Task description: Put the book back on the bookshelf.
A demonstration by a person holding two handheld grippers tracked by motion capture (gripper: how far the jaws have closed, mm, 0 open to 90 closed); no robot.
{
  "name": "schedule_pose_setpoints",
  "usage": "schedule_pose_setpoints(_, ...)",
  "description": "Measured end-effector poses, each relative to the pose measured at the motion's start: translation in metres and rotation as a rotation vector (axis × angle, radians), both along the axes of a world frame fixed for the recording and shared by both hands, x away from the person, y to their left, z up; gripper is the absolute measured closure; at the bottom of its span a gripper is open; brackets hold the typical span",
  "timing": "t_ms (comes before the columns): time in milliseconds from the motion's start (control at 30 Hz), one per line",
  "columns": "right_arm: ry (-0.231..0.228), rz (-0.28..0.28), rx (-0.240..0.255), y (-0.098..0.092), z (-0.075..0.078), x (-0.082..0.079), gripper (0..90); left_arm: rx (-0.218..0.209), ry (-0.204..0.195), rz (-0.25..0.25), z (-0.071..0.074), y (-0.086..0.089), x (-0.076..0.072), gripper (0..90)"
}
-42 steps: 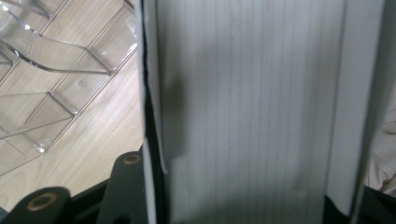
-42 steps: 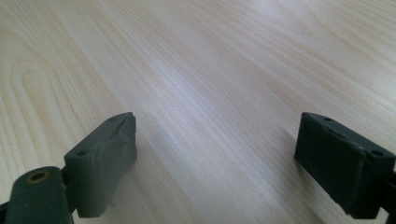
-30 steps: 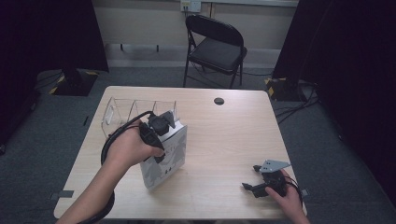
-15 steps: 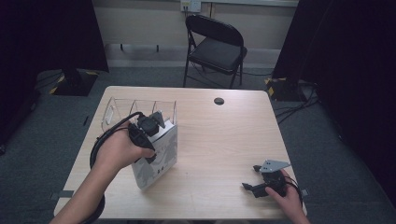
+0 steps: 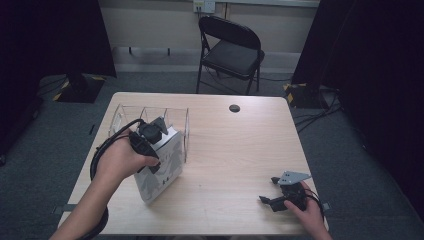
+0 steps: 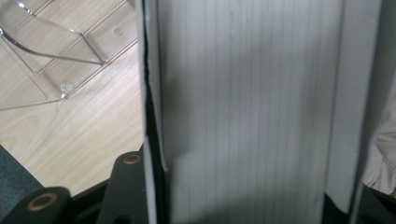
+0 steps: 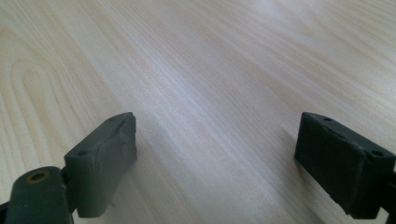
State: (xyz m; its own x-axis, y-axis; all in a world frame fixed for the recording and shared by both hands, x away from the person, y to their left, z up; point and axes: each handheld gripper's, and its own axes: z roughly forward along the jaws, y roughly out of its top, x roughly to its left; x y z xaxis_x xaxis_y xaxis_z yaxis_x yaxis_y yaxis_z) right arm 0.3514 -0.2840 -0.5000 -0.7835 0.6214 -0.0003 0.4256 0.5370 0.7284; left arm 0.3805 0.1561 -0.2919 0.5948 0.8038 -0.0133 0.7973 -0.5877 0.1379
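- The clear acrylic organizer [image 5: 150, 120] with its divided slots lies just beyond and slightly left of the left tool; in the left gripper view its transparent dividers [image 6: 51, 51] sit off to the upper left of the jaws, close but apart from them.
- The left tool [image 5: 150, 134] is clamped on the top of a white book [image 5: 159, 167], a thick volume with a patterned cover. The book stands on its lower edge on the table [image 5: 230, 150], tilted, directly under the tool.
- In the left gripper view the book's page block [image 6: 243, 112] runs straight up between the jaws, so its long axis lies along the tool's reach.
- My guess is the book goes into one of the organizer's slots. The left hand is by far the nearer, and the book's length would have to line up with the dividers.
- The right tool [image 5: 274, 201] rests well to the right near the table's front edge, jaws apart, with bare wood [image 7: 210, 93] between them.
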Motion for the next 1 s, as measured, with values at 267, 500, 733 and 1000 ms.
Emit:
schedule_pose_setpoints(267, 0.000, -0.001, 0.000, 0.000, 0.000, 0.000, 12.0, 0.003, -0.001, 0.048, 0.000, 0.004, 0.007, 52.9)
schedule_pose_setpoints(500, 0.000, -0.001, 0.000, 0.000, 0.000, 0.000, 12.0, 0.000, -0.010, 0.071, -0.002, 0.003, 0.015, 52.8)
schedule_pose_setpoints(733, 0.000, 0.000, 0.000, 0.000, 0.000, 0.000, 12.0, -0.005, -0.019, 0.080, 0.000, 0.002, 0.023, 52.8)
schedule_pose_setpoints(1000, 0.000, 0.001, -0.001, 0.000, 0.000, 0.000, 12.0, -0.006, -0.036, 0.120, 0.006, 0.001, 0.031, 52.9)
